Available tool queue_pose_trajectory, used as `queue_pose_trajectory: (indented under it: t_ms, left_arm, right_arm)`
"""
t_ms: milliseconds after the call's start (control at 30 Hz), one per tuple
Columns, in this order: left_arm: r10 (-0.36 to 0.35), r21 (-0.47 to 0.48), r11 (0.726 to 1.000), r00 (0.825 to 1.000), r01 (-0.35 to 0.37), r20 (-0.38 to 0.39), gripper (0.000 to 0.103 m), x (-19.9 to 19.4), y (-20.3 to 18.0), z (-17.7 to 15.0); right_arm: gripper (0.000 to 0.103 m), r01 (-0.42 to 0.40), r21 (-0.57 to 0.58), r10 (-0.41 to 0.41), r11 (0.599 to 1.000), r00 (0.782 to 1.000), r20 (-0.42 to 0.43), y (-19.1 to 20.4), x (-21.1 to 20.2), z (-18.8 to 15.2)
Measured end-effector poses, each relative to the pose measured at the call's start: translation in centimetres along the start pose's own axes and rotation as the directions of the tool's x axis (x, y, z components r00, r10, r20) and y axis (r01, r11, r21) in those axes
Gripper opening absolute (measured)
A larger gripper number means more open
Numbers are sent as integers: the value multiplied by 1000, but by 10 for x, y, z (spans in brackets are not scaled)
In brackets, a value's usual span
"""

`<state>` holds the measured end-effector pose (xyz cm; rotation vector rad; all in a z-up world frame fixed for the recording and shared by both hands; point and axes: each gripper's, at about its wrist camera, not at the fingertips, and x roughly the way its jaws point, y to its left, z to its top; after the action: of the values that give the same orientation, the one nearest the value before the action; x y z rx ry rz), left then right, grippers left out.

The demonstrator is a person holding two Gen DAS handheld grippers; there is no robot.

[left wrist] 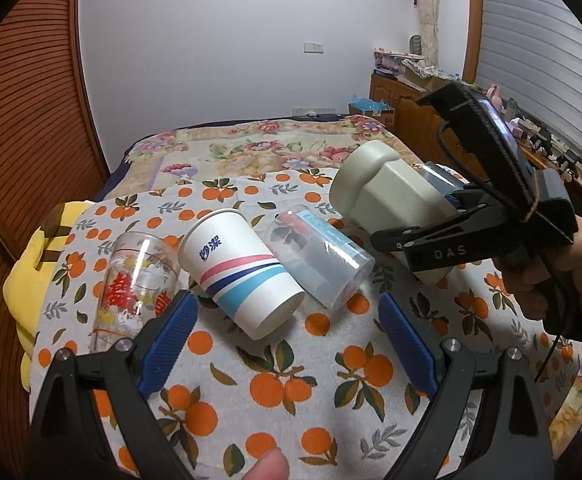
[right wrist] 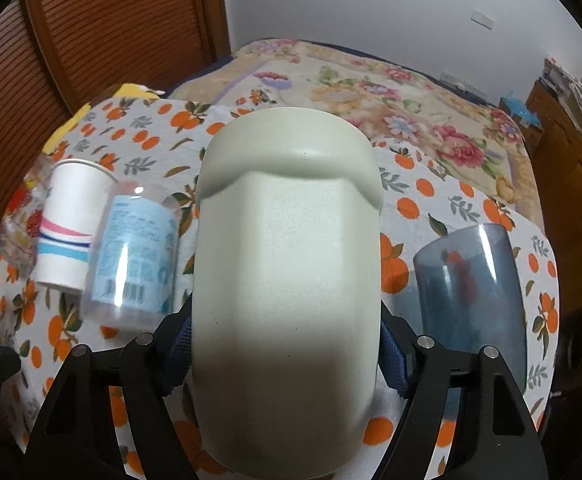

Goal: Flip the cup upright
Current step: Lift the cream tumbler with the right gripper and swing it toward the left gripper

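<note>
Tablecloth (left wrist: 275, 392) with orange-fruit print, spread over the work surface; beyond it, floral bedspread (left wrist: 251, 148) reaching to the white wall.

Grey-green cup (right wrist: 287, 280), largest of the vessels, clamped on both flanks by the right gripper (right wrist: 287, 356), blue pads pressed against its sides. Held clear of the cloth, lying roughly level, its closed thick-banded end pointing away from the camera. From the left wrist, same cup (left wrist: 383, 196) seen side-on and raised above the table, right gripper (left wrist: 431, 240) tilted slightly upward, dark-sleeved hand (left wrist: 547, 276) wrapped round the handle at the right edge.

Left gripper (left wrist: 287, 332) low over the cloth, fingers (left wrist: 175, 332) spread wide apart, gripping nothing, aimed at the row of cups. Fingertip (left wrist: 267, 466) at the bottom edge.

Smoky blue tumbler (right wrist: 471, 288) on the cloth just right of the held cup: plain only from the right wrist; from the left wrist, only a sliver of it behind the gripper.

Paper cup (left wrist: 239, 276) with pink, navy and light blue stripes, on its side, mouth toward the left camera. Clear plastic cup (left wrist: 323, 256) with pale blue label, also on its side, touching the paper cup. Printed glass (left wrist: 135, 284) with red characters, beside the left finger, sharp in the left view, only a blur at the right view's edge.
</note>
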<state>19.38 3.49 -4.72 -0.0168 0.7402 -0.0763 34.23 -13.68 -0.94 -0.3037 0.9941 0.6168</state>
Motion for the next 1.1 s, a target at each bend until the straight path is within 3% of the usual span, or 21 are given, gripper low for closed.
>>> queue_pose_trajectory:
  t_ms: [533, 800, 1100]
  left_arm:
    - [1, 10, 1000, 999, -1, 48, 93, -47, -18, -32]
    - [-4, 3, 1000, 997, 4, 74, 93, -70, -23, -49]
    - [6, -16, 1000, 998, -5, 65, 93, -79, -18, -63]
  right_arm:
    - [78, -84, 49, 81, 995, 995, 57, 25, -64, -74]
    - [78, -119, 47, 117, 992, 992, 44, 49, -77, -105]
    - [78, -134, 59, 132, 989, 991, 38, 70, -70, -119]
